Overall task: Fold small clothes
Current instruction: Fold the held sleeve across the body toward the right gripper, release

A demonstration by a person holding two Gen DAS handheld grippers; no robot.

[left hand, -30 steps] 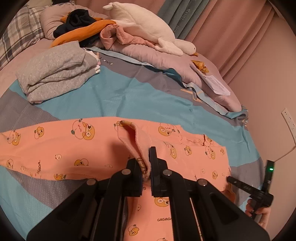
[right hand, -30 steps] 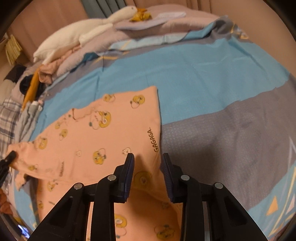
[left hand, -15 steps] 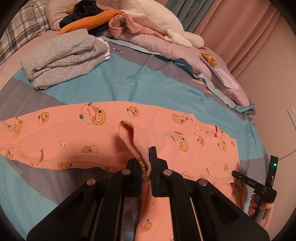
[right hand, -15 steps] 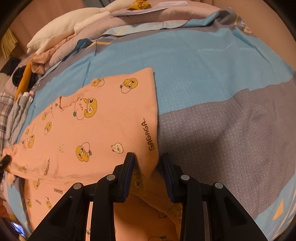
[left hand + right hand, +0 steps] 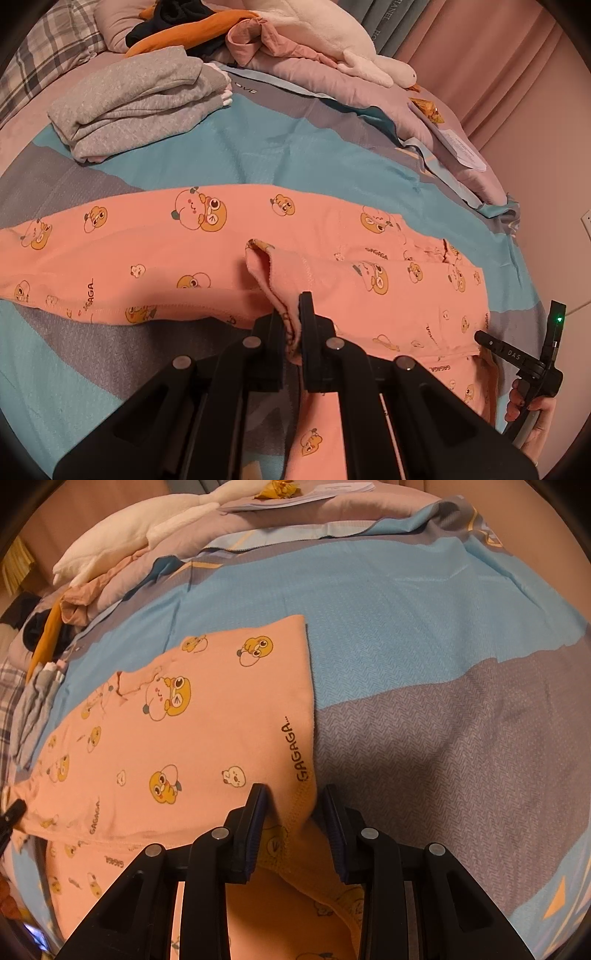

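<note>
Nearest you, your left tool [image 5: 292, 325] is pinched shut on a raised ridge of the pink pyjama trousers [image 5: 229, 258], and cloth hangs down between its fingers. Your right tool [image 5: 293, 814] stands with its jaws apart around the garment's corner by the "GAGAGA" print; the fabric sits between the pads, but they have not closed on it, so it holds nothing.

The trousers lie spread across the blue and grey bedspread [image 5: 424, 664], one leg running off to your left, with the part nearest you already doubled under the upper layer.

From here the risk looks to be mostly on the right side. If you lift or pull with the left while the right is not clamped, that corner will likely slide out and the fold will go crooked. Closing the right tool too deep could catch both layers, or the bedspread beneath, and drag it up with the cloth. The left grip is on a narrow pleat, so a sharp tug may slip it free.

Further back, the folded grey clothes [image 5: 136, 107] and the white plush toy [image 5: 332, 44] sit well apart from your work.
</note>
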